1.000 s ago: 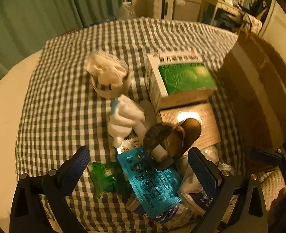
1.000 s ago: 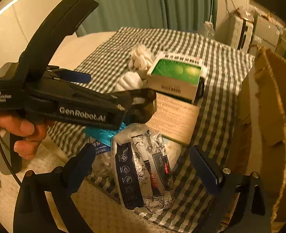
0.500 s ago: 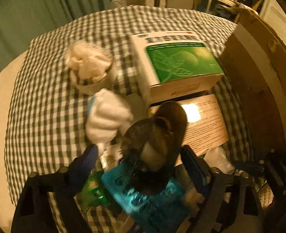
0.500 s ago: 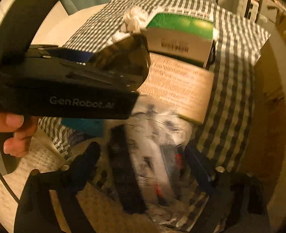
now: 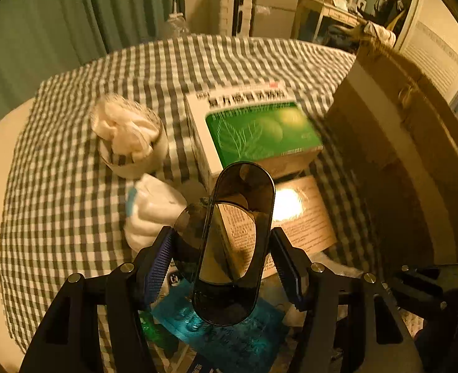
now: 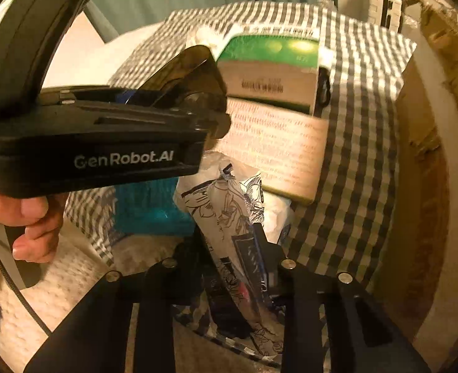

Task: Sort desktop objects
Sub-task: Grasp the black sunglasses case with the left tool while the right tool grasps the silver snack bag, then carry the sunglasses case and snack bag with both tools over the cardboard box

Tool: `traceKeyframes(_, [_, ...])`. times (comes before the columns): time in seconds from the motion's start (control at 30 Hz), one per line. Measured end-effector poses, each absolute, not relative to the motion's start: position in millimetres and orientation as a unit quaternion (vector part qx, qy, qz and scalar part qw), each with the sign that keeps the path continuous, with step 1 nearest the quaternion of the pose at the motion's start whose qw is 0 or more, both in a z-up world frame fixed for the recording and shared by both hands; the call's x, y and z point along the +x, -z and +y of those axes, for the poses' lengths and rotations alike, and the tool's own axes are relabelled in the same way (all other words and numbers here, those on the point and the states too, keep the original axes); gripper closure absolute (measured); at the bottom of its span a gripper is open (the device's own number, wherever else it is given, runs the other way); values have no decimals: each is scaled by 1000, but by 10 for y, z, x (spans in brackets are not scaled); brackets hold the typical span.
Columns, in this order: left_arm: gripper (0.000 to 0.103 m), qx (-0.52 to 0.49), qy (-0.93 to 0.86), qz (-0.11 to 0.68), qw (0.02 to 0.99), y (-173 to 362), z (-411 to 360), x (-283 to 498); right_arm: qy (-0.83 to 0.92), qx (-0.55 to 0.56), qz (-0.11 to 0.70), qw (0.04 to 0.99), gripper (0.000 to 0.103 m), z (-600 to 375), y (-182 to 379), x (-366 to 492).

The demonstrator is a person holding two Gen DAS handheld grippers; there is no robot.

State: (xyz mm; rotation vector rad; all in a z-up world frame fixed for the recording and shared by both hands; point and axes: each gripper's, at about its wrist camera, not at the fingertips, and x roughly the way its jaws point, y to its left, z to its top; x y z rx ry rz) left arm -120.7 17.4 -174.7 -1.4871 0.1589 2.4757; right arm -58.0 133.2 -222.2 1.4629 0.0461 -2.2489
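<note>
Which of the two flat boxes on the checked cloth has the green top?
The thicker, farther box, with a green leaf-printed top; the nearer box against it is plain tan, covered in printed text.

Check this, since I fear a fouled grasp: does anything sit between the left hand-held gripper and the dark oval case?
Nothing visible does. The dark oval case stands between the pads of the left hand-held gripper, whose jaws have just been closing on it. The white wad lies outside, to the left.
</note>
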Motion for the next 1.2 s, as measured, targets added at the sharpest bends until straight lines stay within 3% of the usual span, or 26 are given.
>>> traceKeyframes(0.27, [39,-463,-880,31,105,1325,80,-1069,848,484,23,214,76,1414,1931,-494])
traceKeyframes(0.83, [39,-305,-949,-10,76,89,-284,-261,920,331,10,210,76,1567,766,69])
traceKeyframes(1.2, [39,-243,-969,-44,21,-246,-490,119,940,265,12,213,76,1459,367,404])
